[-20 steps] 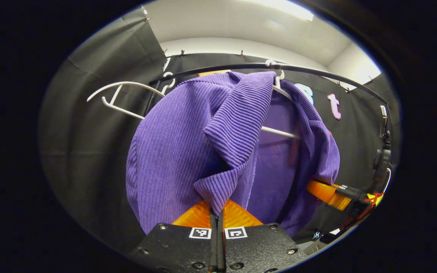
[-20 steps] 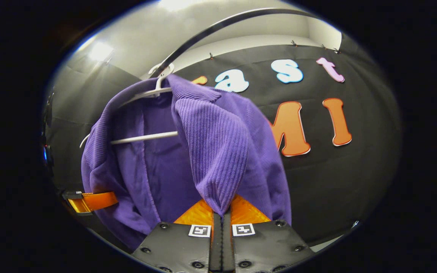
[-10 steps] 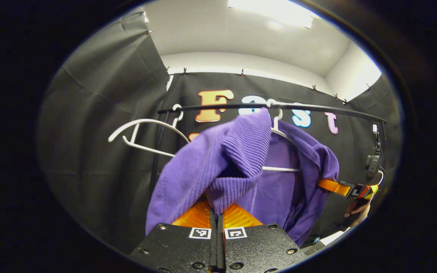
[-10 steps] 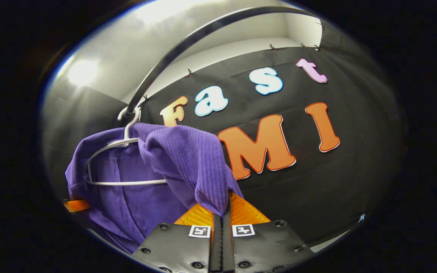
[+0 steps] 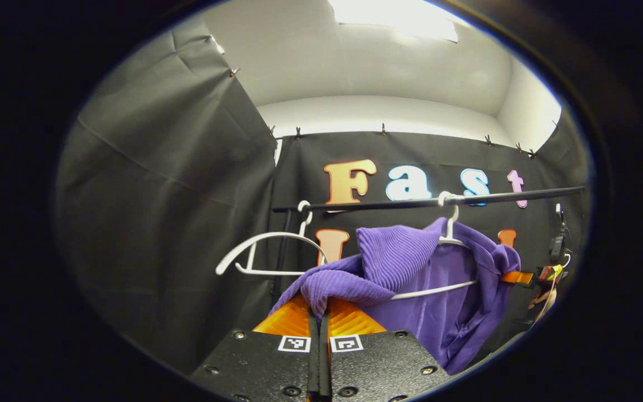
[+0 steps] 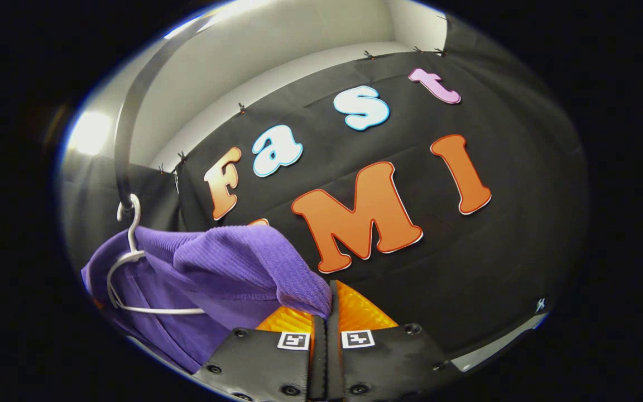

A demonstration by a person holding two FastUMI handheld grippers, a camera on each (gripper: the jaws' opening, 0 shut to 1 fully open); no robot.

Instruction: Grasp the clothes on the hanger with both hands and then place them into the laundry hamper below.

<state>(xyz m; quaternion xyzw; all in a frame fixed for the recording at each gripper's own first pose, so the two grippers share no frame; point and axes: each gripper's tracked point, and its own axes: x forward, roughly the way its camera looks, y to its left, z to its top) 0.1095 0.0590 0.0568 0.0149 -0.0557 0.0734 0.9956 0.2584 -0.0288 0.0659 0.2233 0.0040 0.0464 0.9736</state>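
Observation:
A purple ribbed garment (image 5: 411, 262) hangs on a white hanger (image 5: 451, 237) hooked over a black rail (image 5: 494, 196). My left gripper (image 5: 320, 306) is shut on a pulled-out fold of the garment's front edge, low in the left gripper view. In the same view my right gripper (image 5: 508, 276) holds the garment's other edge at the far right, with a hand (image 5: 539, 296) behind it. In the right gripper view the garment (image 6: 215, 262) drapes off the hanger (image 6: 123, 268) at lower left, and my right gripper (image 6: 328, 301) is shut on its stretched fold.
A second, bare white hanger (image 5: 265, 251) hangs on the rail's left end beside a black upright post (image 5: 282, 251). The rail (image 6: 132, 111) curves overhead in the right gripper view. Black cloth walls close in the back and left.
Both grippers have drawn back from the rail, still shut on the garment. The two front edges are stretched out toward me, and the hanger and rail look smaller and farther off.

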